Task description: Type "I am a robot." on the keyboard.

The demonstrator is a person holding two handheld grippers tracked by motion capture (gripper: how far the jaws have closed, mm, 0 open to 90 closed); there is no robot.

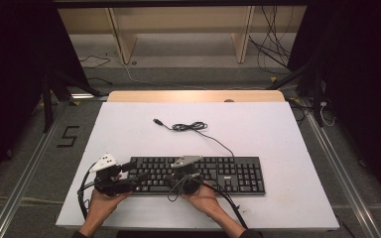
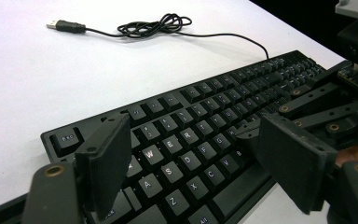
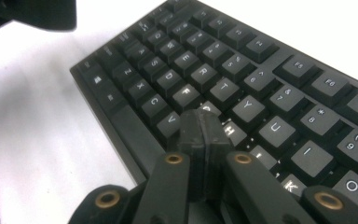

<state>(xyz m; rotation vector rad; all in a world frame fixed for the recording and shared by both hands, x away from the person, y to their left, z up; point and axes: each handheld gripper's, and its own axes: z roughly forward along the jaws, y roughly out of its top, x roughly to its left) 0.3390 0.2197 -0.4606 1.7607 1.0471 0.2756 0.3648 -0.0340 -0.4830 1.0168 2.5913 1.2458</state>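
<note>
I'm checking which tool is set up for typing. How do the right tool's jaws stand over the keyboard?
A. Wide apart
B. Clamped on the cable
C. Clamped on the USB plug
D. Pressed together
D: in the right gripper view the right tool has its jaws pressed flat together, nothing between them, tips over the keyboard by the G and H keys.

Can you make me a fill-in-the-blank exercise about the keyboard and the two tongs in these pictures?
1. The right tongs are ____, jaws pressed together over the keyboard.
2. The left tongs are ____, jaws wide apart above the letter keys.
3. The keyboard's cable ends in a ____ plug lying on the white table.

Missing words: shut; open; USB
</note>
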